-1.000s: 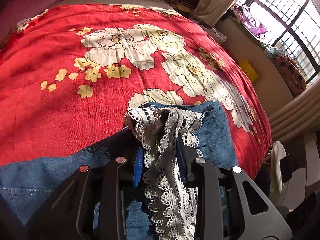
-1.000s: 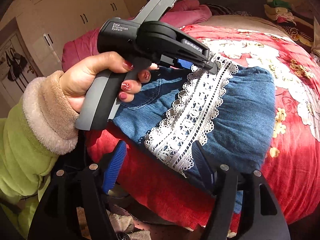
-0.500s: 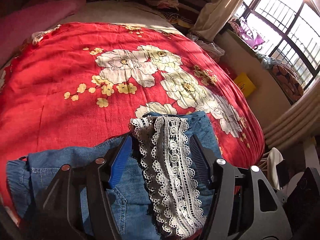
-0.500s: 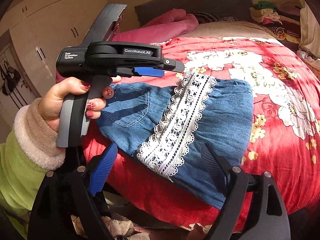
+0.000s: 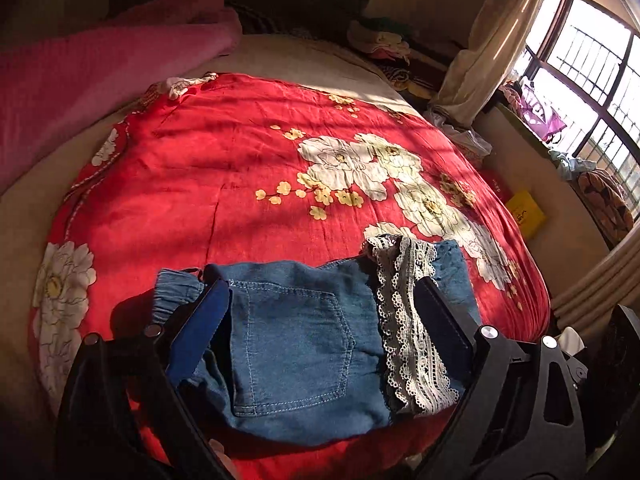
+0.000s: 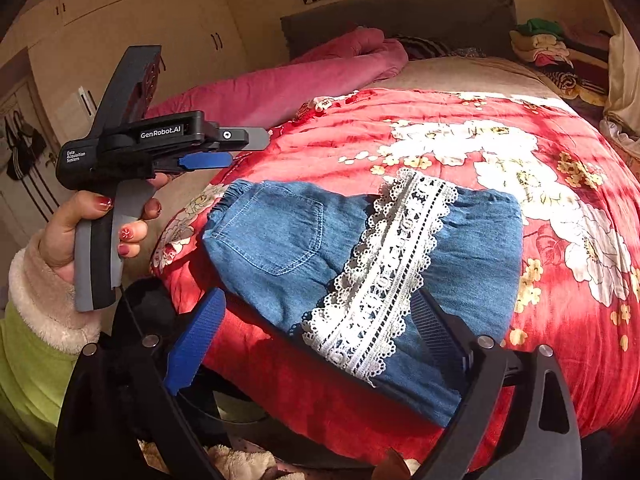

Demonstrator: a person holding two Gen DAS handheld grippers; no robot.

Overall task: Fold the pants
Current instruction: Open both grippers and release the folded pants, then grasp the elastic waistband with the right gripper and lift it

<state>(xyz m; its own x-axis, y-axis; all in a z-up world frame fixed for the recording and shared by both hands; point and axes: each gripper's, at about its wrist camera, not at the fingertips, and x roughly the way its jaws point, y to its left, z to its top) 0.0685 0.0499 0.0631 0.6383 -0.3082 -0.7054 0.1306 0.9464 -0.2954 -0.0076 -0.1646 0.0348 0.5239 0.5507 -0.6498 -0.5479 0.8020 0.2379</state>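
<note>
Blue denim pants (image 5: 296,344) lie folded on the red flowered bedspread (image 5: 240,184) near the bed's front edge, back pocket up. A white lace hem band (image 5: 404,320) crosses the fold. In the right wrist view the pants (image 6: 280,248) and the lace band (image 6: 384,272) lie flat. My left gripper (image 5: 320,320) is open and empty, held above the pants; it also shows in the right wrist view (image 6: 240,148), raised left of the bed. My right gripper (image 6: 316,328) is open and empty, just in front of the pants.
A pink quilt (image 5: 80,80) lies at the bed's far left. Piled clothes (image 6: 544,44) sit at the headboard. A curtain (image 5: 492,48) and a window (image 5: 592,60) are on the right. Wardrobe doors (image 6: 120,20) stand on the left.
My left gripper opened, let go of the lace hem and pulled back up and left. The lace band now lies flat on the folded pants. The right gripper drew back slightly.
</note>
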